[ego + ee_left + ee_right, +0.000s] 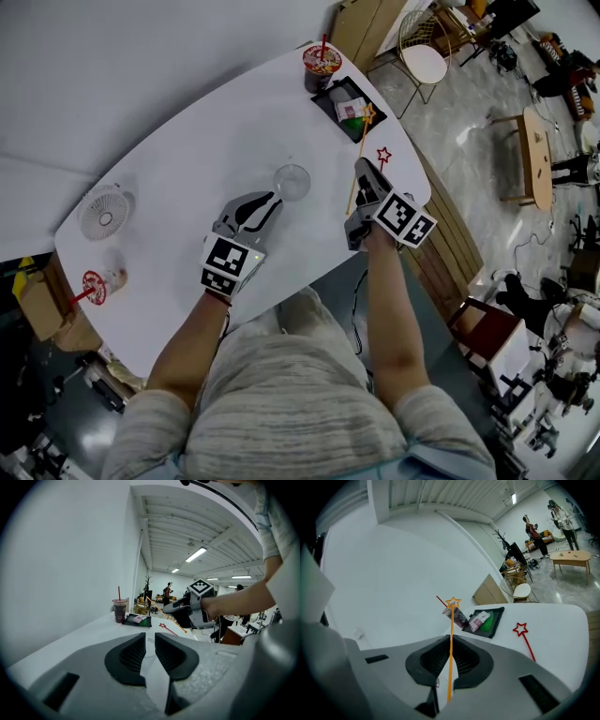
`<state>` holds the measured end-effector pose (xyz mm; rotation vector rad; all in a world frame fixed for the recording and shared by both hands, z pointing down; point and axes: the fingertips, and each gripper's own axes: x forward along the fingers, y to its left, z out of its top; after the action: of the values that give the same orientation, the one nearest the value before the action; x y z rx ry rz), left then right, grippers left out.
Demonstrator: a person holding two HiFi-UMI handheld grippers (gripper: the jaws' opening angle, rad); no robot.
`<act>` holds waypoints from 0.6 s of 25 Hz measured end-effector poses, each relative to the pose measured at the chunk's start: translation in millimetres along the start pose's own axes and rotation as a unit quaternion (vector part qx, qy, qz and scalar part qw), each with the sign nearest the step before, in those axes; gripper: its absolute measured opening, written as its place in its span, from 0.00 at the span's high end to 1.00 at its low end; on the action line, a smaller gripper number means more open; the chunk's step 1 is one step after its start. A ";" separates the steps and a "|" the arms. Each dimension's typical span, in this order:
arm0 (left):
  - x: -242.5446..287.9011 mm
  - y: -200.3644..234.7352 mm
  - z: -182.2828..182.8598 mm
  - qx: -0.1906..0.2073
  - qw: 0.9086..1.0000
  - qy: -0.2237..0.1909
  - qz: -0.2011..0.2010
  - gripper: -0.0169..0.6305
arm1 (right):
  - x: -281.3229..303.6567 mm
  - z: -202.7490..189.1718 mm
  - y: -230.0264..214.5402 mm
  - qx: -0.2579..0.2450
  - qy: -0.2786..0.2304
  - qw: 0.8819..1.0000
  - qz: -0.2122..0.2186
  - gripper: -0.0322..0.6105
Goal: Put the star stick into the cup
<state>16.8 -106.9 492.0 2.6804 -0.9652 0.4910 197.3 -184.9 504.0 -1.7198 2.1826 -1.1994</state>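
Right gripper (450, 644) is clamped on the orange star stick (451, 620), held above the table (187, 159). The clear cup (292, 181) is pinched at its near wall by the left gripper (265, 208). Insertion is not yet done.

White table (187, 159) set against a plain white wall (112, 56); beyond the table's far end, wire chair (424, 62) on glossy grey floor (469, 122); strip lights (196, 554) overhead.

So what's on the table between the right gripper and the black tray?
A red star stick lies flat there; the right gripper's held orange star stick runs beside it toward the black tray. Seen in head and right gripper views.
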 end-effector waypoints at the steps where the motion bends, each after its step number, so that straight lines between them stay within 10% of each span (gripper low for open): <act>1: -1.5 0.9 -0.5 -0.002 1.000 -0.001 0.000 0.88 | 1.0 2.4 5.7 -0.001 -0.007 1.000 0.008 0.93; 15: -13.0 3.4 -10.8 -0.031 0.999 0.006 -0.007 0.95 | 17.8 29.5 69.3 -0.010 -0.084 0.992 0.094 0.93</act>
<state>2.7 -98.3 497.1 2.6249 -0.9411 0.4666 153.3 -212.1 446.4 -1.5192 2.2033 -0.9554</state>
